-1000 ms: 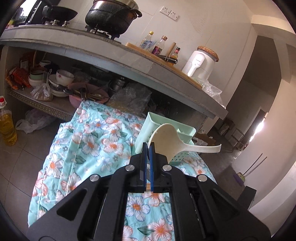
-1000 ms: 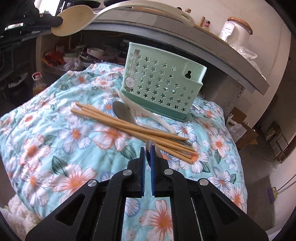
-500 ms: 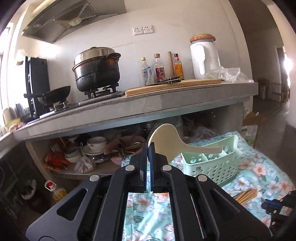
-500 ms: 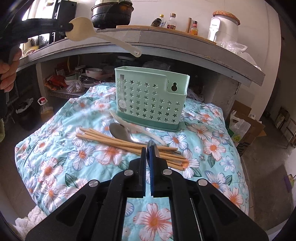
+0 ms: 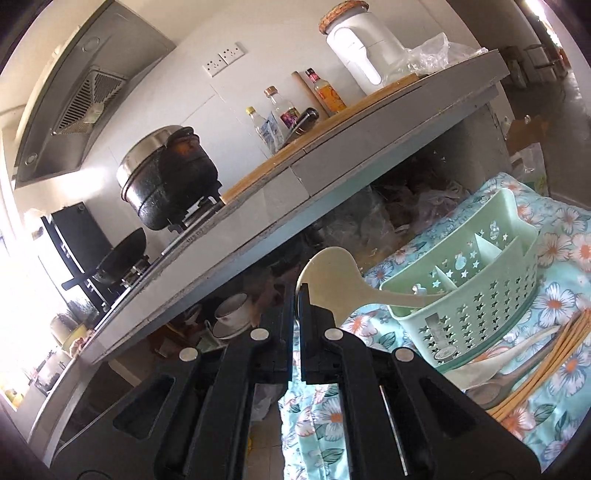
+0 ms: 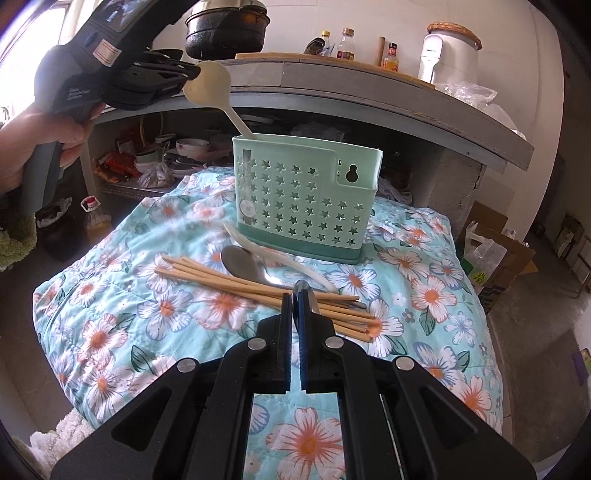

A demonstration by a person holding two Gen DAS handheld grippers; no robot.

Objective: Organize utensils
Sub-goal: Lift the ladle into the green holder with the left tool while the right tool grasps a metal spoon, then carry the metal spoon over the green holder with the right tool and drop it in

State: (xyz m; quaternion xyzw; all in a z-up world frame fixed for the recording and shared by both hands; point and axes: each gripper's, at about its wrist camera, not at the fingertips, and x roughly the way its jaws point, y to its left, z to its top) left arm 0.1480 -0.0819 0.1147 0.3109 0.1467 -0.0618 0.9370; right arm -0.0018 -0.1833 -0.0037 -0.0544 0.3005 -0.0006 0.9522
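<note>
Lowering a cream rice paddle (image 6: 207, 83) handle-first into the mint caddy (image 6: 306, 195): that is the step in hand. Left gripper (image 6: 190, 75) is clenched on the rim of the paddle's blade, held up and to the caddy's left by a hand (image 6: 33, 136). The handle slants down and its end dips behind the caddy's near-left wall; from the left wrist view it crosses the rim into one of the divided compartments, though which one I cannot say for sure at this angle.

Right gripper (image 6: 295, 295) sits low over the bedding with its jaws pressed together. A thin metal tip shows between them, likely a spoon handle, but the view is too tight to be certain.

Next move, as I judge it: ease the paddle deeper until the handle bottoms out, then let the left jaws part without tipping the light caddy.

Still loose on the floral quilt (image 6: 147, 295): a bundle of chopsticks (image 6: 258, 288), a metal spoon (image 6: 242, 264) and a white spoon (image 6: 273, 254), lying crossed just in front of the caddy.

Room: grey concrete counter (image 6: 369, 92) behind, black pot (image 6: 227, 29), sauce bottles (image 6: 347, 44), white jug (image 6: 448, 55); crockery crowded on the shelf under it.
</note>
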